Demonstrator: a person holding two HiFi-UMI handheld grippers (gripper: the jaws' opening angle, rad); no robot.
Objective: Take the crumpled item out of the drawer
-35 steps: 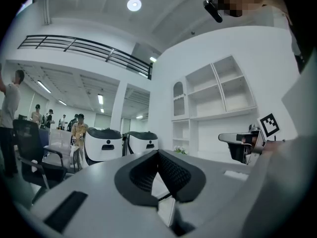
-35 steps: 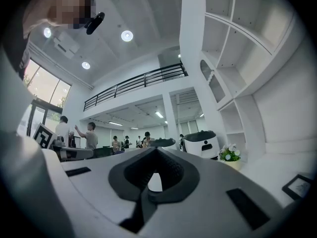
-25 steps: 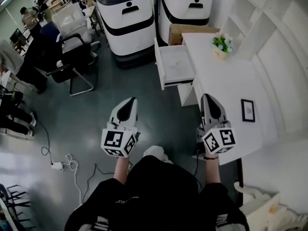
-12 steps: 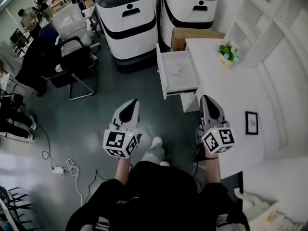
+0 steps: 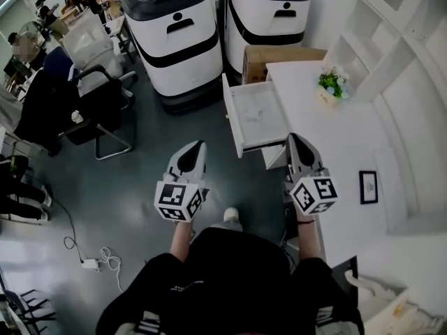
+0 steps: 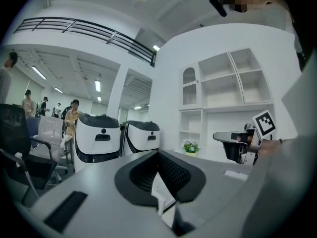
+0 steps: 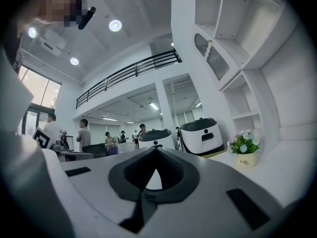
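The white drawer (image 5: 233,112) stands pulled out from the left side of the white desk (image 5: 328,142). Its inside is pale with only a faint smudge; I cannot make out the crumpled item. My left gripper (image 5: 198,144) hovers over the grey floor, short of the drawer's front corner and to its left, jaws together and nothing in them. My right gripper (image 5: 294,137) hangs at the drawer's near right corner by the desk edge, also shut and empty. In the left gripper view the left gripper (image 6: 159,153) points level at the shelves; the right gripper (image 7: 155,149) faces the room.
Two large white machines (image 5: 171,33) (image 5: 269,9) and a cardboard box (image 5: 279,53) stand beyond the drawer. A flower pot (image 5: 330,84) and a small picture frame (image 5: 368,186) sit on the desk. A black chair (image 5: 98,103) and people are at left; a cable (image 5: 91,264) lies on the floor.
Both grippers have moved forward towards the drawer, and the person has stepped closer. The drawer and desk now lie nearer to the fingertips. Both grippers have stayed shut.
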